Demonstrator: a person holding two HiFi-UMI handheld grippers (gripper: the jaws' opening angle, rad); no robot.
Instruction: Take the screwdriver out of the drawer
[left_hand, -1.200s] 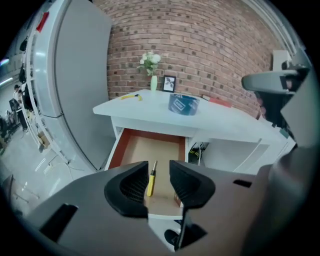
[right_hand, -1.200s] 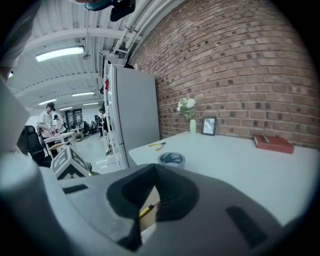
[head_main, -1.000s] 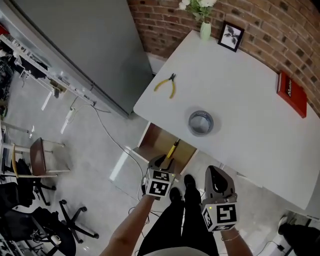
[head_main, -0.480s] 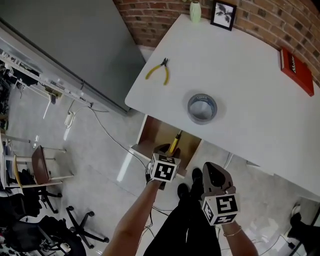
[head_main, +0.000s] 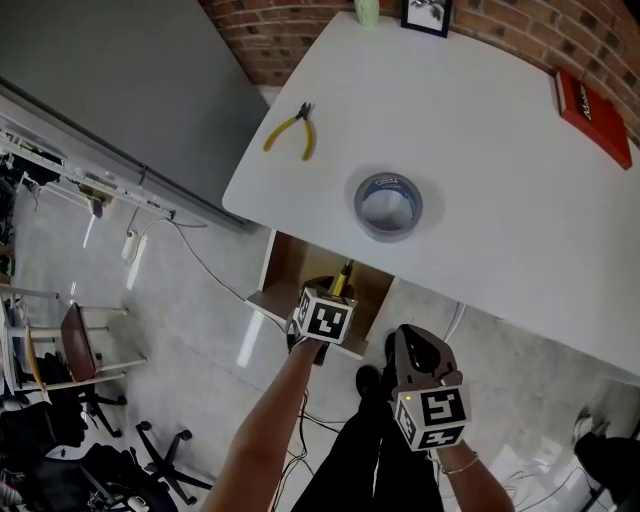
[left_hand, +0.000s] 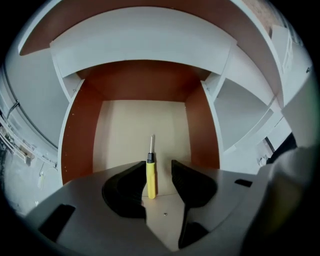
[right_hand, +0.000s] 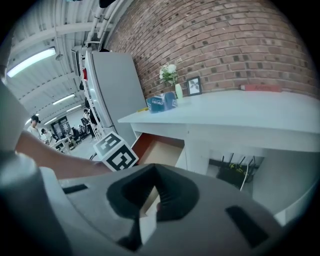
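Observation:
The screwdriver, yellow-handled with a short metal tip, lies on the pale floor of the open drawer, its tip pointing toward the drawer's back. My left gripper points steeply down into the drawer, open, with the handle showing between its jaws and neither pad pressing on it. From the head view the screwdriver peeks out just past the left gripper over the drawer. My right gripper hangs to the right of the drawer in front of the table, shut and empty; its own view looks past the drawer front.
On the white table are a roll of tape, yellow pliers, a red book and a picture frame. A grey cabinet stands at the left. Chairs and cables lie on the floor.
Both grippers have sunk lower. The left one has moved forward over the open drawer and now covers most of the screwdriver in the head view.

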